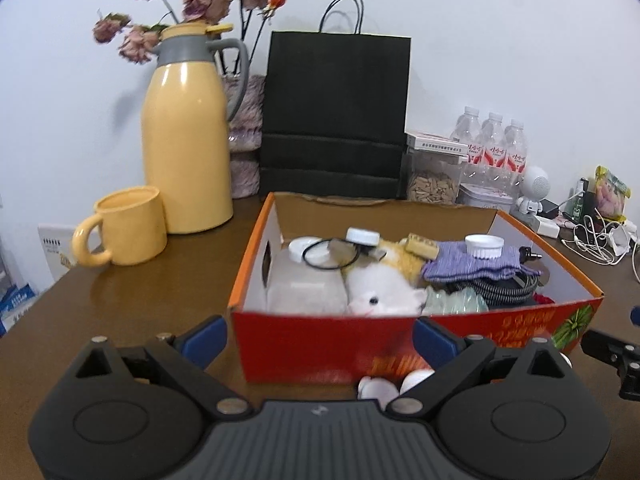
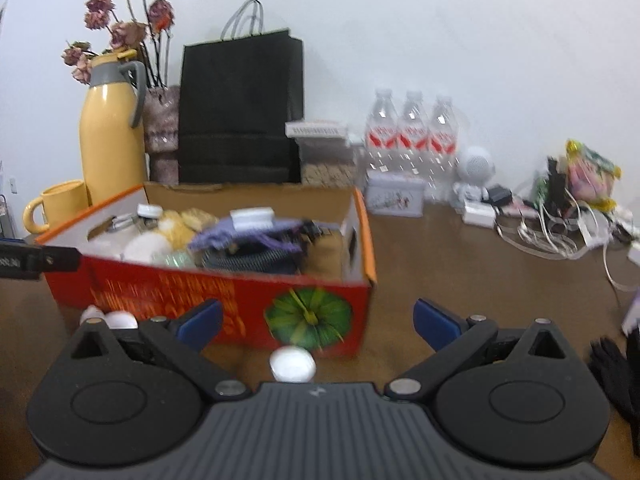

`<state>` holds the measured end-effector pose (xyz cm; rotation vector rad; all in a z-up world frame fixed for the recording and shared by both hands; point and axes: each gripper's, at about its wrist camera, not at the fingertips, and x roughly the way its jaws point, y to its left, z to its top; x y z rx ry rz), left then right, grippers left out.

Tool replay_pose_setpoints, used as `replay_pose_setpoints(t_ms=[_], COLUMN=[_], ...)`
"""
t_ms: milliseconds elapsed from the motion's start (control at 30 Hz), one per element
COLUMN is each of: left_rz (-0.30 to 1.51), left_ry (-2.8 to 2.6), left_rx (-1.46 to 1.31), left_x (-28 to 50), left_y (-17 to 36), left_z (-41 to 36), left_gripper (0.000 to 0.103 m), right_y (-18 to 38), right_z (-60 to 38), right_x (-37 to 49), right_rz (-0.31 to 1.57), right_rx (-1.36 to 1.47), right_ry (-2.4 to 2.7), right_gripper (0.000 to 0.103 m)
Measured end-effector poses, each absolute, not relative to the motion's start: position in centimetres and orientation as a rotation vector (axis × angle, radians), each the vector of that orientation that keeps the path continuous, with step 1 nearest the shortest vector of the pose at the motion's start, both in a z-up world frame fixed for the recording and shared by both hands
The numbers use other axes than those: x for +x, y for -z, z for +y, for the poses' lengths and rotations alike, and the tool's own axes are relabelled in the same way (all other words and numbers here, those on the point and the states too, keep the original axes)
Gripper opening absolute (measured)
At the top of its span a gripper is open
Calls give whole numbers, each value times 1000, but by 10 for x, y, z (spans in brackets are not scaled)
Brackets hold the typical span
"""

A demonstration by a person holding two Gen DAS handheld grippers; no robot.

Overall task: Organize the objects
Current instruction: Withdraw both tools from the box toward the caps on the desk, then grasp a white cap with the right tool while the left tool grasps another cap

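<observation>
White and small, a round cap [image 2: 292, 363] lies on the brown surface [image 2: 460, 280] just ahead of the right gripper [image 2: 318, 322], whose blue-padded fingers stand wide apart with nothing between them. Two more white caps [image 1: 394, 386] sit beside the near wall of the red cardboard box [image 1: 304, 344], in front of the left gripper [image 1: 320, 338], also spread and empty. These caps look light, rigid and smooth; I judge they would skid if nudged, so a pinch across the rim from both sides seems safest.

Inside the box are a frosted plastic bottle [image 1: 304, 288], a white plush toy [image 1: 380, 292], a folded purple cloth [image 1: 472, 266] with a cap on it, and a braided hose [image 1: 504, 286]. The plush and cloth are soft and will give anywhere.

Beyond stand a yellow mug [image 1: 128, 226], a yellow thermos [image 1: 186, 136], a black paper bag [image 1: 336, 112] and water bottles [image 1: 492, 148].
</observation>
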<state>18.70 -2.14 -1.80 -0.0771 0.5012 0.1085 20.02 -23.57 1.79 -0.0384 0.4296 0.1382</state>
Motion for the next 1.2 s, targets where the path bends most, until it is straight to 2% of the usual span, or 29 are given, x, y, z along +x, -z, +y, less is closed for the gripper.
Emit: replay_pose_setpoints(t_ms=[300, 733, 800, 867, 900, 967, 1000, 1033, 1067, 1100, 1200], left_rz=[591, 707, 706, 703, 701, 692, 687, 678, 672, 666, 648], left_ry=[-108, -116, -115, -102, -91, -54, -28, -11, 0, 8, 13], left_rx=[-46, 29, 28, 31, 30, 19, 11, 9, 11, 8, -8], left_x=[175, 202, 205, 206, 206, 205, 204, 202, 201, 200, 197], left_y=[38, 59, 59, 59, 59, 58, 57, 57, 56, 55, 53], left_z=[-19, -33, -35, -39, -41, -43, -45, -46, -48, -48, -47], left_gripper=[99, 97, 96, 92, 88, 71, 55, 34, 23, 24, 24], right_y=[-8, 2, 3, 5, 6, 7, 8, 8, 9, 9, 6], right_z=[-256, -239, -235, -231, -229, -227, -225, -224, -223, -222, -222], right_x=[188, 199, 205, 213, 216, 222, 225, 226, 227, 227, 222], right_rz=[477, 555, 573, 599, 609, 622, 627, 634, 641, 642, 617], right_rx=[-13, -74, -74, -64, -54, -31, -21, -15, -12, -9, -4], right_ry=[-114, -152, -156, -162, -166, -170, -172, -179, -190, -197, -214], right_gripper=[103, 103, 98, 88, 84, 66, 61, 47, 32, 29, 29])
